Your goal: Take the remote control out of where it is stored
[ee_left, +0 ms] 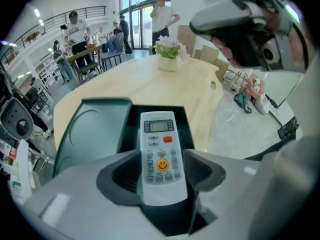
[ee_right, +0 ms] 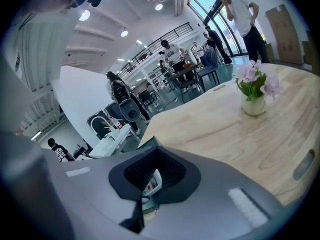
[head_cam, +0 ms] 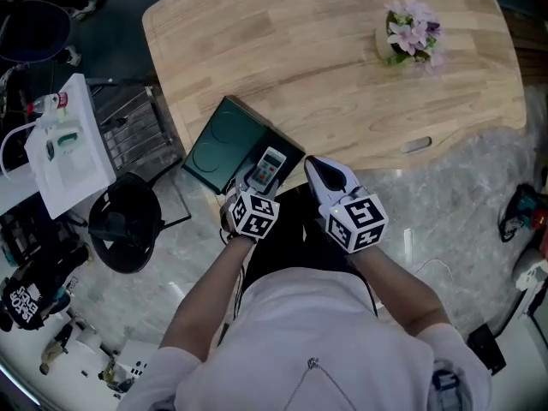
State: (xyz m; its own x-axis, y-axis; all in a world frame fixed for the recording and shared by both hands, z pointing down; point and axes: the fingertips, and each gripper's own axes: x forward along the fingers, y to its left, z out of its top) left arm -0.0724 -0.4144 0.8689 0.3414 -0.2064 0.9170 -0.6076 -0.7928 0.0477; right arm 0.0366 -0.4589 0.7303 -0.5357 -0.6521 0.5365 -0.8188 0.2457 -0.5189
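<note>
A white remote control [head_cam: 271,163] with a grey screen, a red button and a yellow smiley button [ee_left: 161,154] is clamped at its lower half by my left gripper [head_cam: 259,181]. It hangs just above an open dark green box [head_cam: 224,135] at the table's near left edge. The box's lid [ee_left: 95,129] lies folded out to the left. My right gripper [head_cam: 319,169] is just right of the box, over the table edge, with its jaws together and nothing in them. Past its pads the remote [ee_right: 151,183] shows in part.
The light wooden table [head_cam: 342,67] carries a small vase of pink flowers [head_cam: 411,37] at the far right and has a slot [head_cam: 416,145] near its front edge. A black stool [head_cam: 127,221] and a white machine [head_cam: 68,144] stand to the left. People stand far behind.
</note>
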